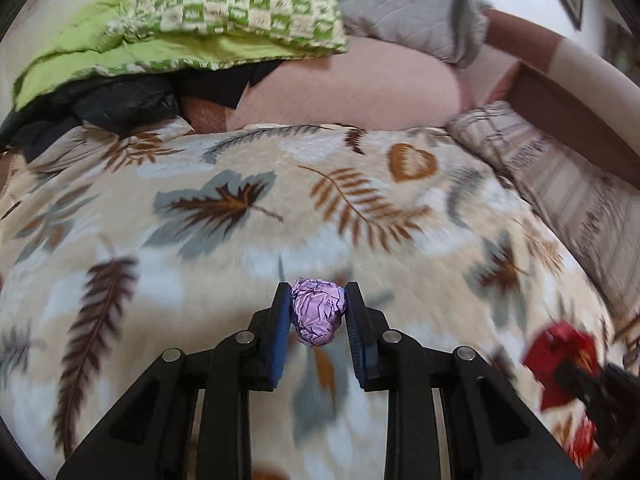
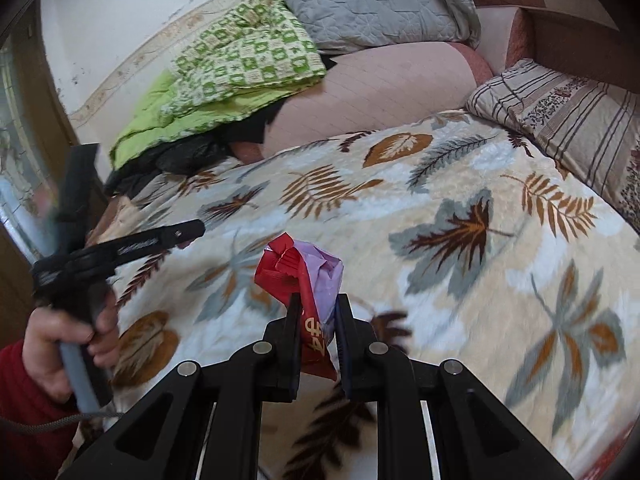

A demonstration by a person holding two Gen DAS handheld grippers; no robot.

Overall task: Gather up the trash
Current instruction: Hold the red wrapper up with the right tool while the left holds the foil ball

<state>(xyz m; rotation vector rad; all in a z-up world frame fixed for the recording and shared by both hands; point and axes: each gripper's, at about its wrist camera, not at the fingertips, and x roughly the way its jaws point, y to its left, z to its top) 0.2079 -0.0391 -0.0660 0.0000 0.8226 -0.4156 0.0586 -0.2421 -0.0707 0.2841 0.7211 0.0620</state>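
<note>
Two grippers: the left gripper [image 1: 317, 312] and the right gripper [image 2: 316, 320], each with two fingers. Three pieces of trash: one crumpled purple wad [image 1: 318, 312] in the left one, one red wrapper [image 2: 298, 280] and one pale purple scrap [image 2: 326, 276] together in the right. One leaf-print blanket [image 2: 440, 208] across the near bed. One striped pillow [image 2: 560, 120] at far right, one grey quilted pillow [image 2: 360, 4] far back. One green checked quilt [image 2: 240, 60] at far left. One hand [image 2: 72, 340] in one red sleeve [image 2: 24, 392]
</note>
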